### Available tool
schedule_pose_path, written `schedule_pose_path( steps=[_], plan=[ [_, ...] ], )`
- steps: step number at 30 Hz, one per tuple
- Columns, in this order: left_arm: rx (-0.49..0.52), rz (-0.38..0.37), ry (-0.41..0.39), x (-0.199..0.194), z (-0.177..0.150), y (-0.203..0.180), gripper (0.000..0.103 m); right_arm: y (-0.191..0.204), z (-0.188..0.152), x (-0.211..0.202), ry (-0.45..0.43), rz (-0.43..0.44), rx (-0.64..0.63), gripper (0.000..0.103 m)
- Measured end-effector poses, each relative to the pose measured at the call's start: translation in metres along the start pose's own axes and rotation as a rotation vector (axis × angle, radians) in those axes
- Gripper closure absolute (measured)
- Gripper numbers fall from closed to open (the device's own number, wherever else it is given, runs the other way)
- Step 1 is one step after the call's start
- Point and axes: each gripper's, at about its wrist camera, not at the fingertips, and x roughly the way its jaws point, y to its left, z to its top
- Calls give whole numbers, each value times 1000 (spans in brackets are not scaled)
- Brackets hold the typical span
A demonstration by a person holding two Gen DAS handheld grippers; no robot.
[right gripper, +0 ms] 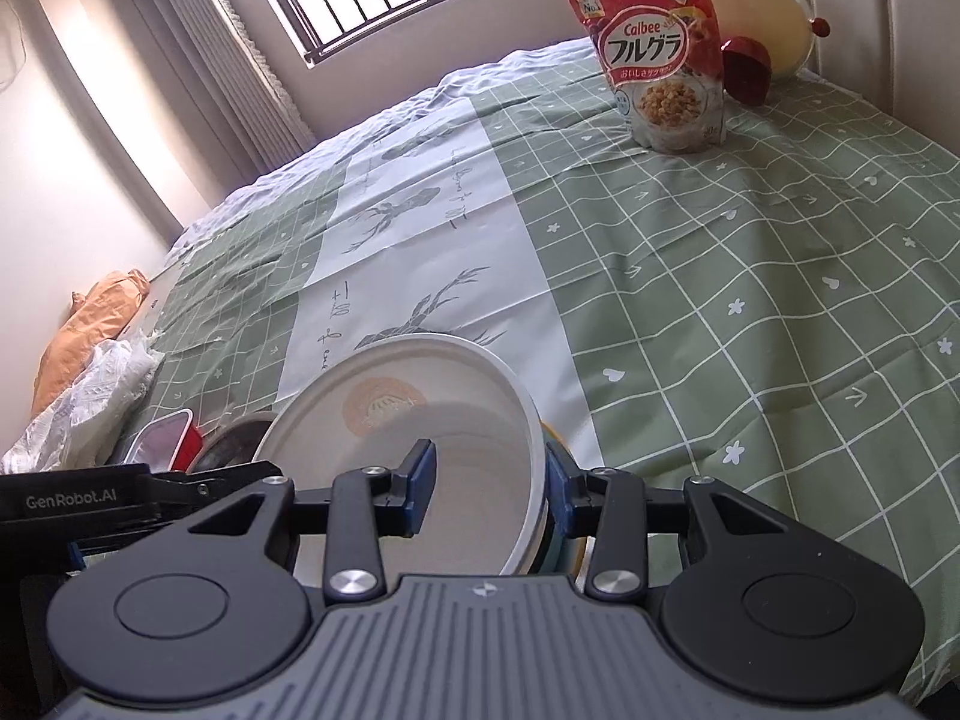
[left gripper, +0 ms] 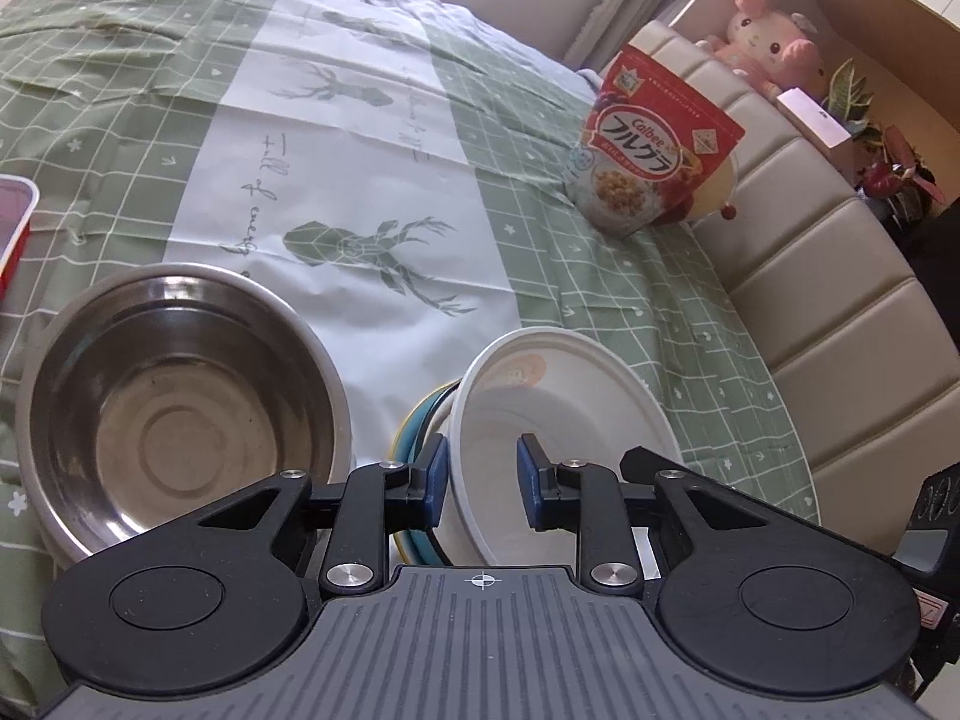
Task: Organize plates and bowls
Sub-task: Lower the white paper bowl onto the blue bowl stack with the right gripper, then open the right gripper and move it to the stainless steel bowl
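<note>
A white bowl [left gripper: 558, 402] with an orange print sits on a stack of blue and yellow-rimmed dishes [left gripper: 414, 426] on the green checked tablecloth. My left gripper [left gripper: 483, 483] is open, its jaws either side of the bowl's near left rim. In the right wrist view the same white bowl [right gripper: 414, 408] is tilted, and my right gripper [right gripper: 489, 483] is open with its jaws straddling the bowl's right rim and the stacked dishes [right gripper: 555, 438]. A large steel bowl [left gripper: 180, 408] stands to the left of the stack.
A red Calbee cereal bag [left gripper: 648, 144] stands at the far right near a padded bench [left gripper: 840, 276]. A red-rimmed container [left gripper: 12, 222] lies at the left edge. A yellow plate [right gripper: 756, 18] leans behind the bag. Crumpled bags [right gripper: 90, 360] lie at the far left.
</note>
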Motion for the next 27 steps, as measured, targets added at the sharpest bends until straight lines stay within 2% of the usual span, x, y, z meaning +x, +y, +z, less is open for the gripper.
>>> schedule_pose_path(
  steps=[6, 11, 14, 18, 20, 22, 27],
  plan=[
    [-16, -7, -28, -12, 2, 4, 77, 4, -3, -5, -9, 1, -19, 64],
    [-23, -93, 66, 4, -3, -1, 79, 11, -3, -9, -13, 15, -43, 64],
    [-19, -103, 93, 10, -8, -4, 81, 9, -4, -6, 3, -10, -39, 64],
    [-36, -112, 23, -8, -7, 4, 81, 5, -5, -6, 8, -57, -44, 64],
    [-47, -75, -42, -21, -3, 11, 81, 6, -6, -7, 0, -82, -56, 64],
    [-51, -26, -70, -27, -2, 17, 81, 5, -7, -7, -4, -105, -65, 64],
    [-78, -42, -15, -18, -5, 27, 81, 0, -13, -4, 17, -132, -57, 64]
  ],
)
